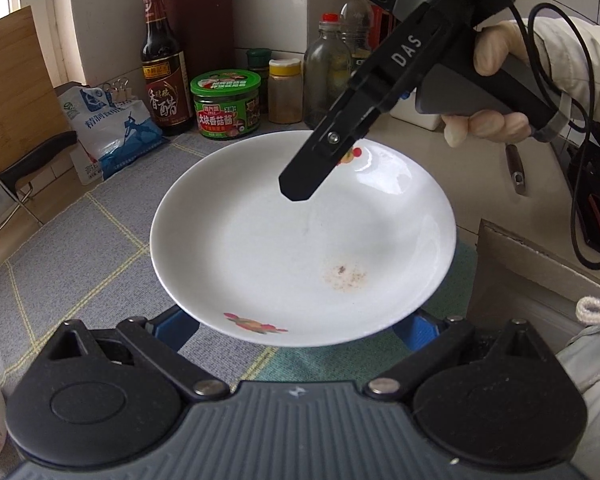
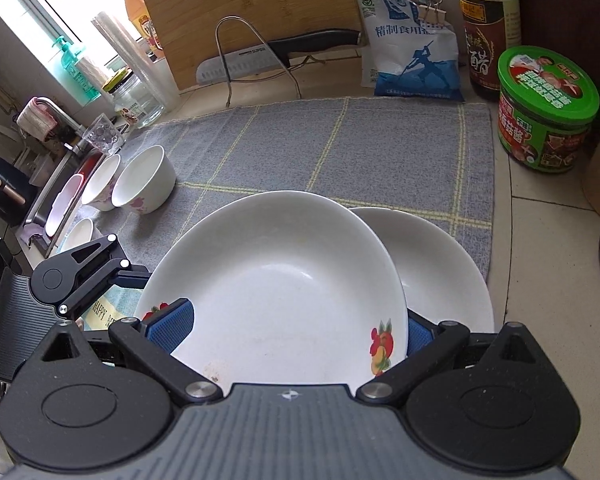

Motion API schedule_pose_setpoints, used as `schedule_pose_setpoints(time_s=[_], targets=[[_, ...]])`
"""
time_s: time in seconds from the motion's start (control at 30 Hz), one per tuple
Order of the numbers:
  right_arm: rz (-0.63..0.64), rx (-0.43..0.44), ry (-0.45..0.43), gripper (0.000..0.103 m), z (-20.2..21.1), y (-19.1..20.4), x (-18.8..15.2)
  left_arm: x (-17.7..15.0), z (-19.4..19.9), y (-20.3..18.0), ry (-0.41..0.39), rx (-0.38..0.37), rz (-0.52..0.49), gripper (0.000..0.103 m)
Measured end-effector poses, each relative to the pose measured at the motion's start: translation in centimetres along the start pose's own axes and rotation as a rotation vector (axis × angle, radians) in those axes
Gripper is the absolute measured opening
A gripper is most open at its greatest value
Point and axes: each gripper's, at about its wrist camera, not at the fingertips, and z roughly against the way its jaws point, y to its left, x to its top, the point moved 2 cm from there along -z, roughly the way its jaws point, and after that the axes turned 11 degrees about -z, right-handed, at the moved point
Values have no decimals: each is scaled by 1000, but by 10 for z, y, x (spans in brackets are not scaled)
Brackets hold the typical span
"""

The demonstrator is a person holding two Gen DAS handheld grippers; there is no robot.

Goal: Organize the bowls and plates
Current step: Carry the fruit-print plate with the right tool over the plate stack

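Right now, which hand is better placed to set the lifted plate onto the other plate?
Right. The right gripper clamps the lifted plate by its rim, over the other plate; the left gripper has open, empty jaws.

I see a grey mat (image 2: 340, 152), far behind it a cutting board (image 2: 240, 12), knife (image 2: 260, 60), salt bag (image 2: 412, 48), vinegar bottle (image 2: 488, 28) and green jar (image 2: 544, 112) at right.

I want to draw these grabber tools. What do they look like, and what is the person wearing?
Each hand-held gripper is black with a ribbed grey body, silver screws and blue textured finger pads. The right one has "DAS" printed on it, a grey handle and a black cable. The hand wears a pale glove and light sleeve.
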Motion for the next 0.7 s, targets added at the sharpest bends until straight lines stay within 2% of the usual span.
schedule_pose_setpoints(time_s=[0.7], targets=[[-34, -46, 9, 103, -5, -30, -4, 10, -33, -1, 23, -51, -18, 101]])
